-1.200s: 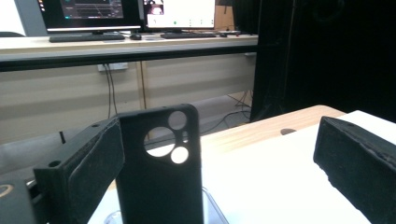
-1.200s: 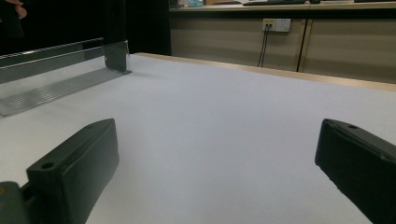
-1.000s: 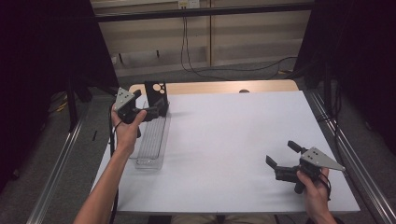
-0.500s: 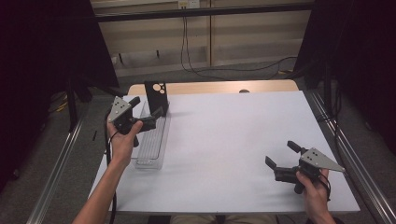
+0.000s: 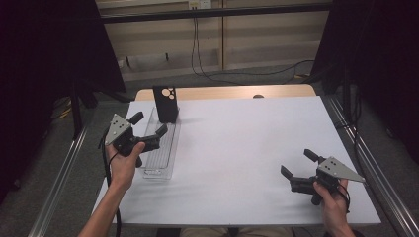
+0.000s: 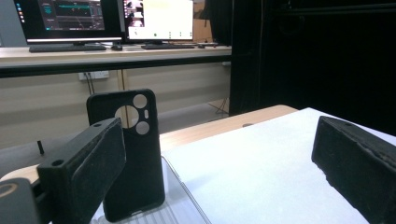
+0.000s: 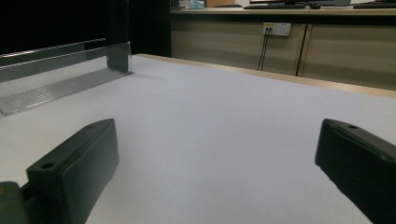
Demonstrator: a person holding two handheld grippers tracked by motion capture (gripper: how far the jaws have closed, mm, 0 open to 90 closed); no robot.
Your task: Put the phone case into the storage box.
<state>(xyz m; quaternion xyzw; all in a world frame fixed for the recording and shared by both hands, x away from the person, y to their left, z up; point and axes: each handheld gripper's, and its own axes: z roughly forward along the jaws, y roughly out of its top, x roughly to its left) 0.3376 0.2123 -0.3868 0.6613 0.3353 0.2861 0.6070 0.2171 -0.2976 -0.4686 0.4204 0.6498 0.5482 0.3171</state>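
A black phone case [image 5: 165, 103] stands upright at the far end of a long clear plastic tray [image 5: 160, 155] on the left of the white table. My left gripper [image 5: 148, 124] hovers open just short of the case, over the tray's left edge, with nothing between its jaws. In the left gripper view the case [image 6: 133, 154] rises behind the left jaw, its camera cut-outs facing me, and the left gripper [image 6: 219, 177] is wide open. My right gripper [image 5: 298, 163] is open and empty near the front right corner. The right gripper [image 7: 215, 172] looks across bare table to the tray [image 7: 56, 84] and case [image 7: 117, 56].
The white table top [image 5: 247, 143] ends in a wooden strip [image 5: 227, 92] at the back. Metal rails [image 5: 368, 168] run along both sides. Cables hang on the back wall [image 5: 197, 44]. Monitors [image 6: 112, 18] stand on a desk beyond.
My left gripper has drawn back from the phone case toward the person, leaving the case standing in the tray. The right gripper has hardly moved.
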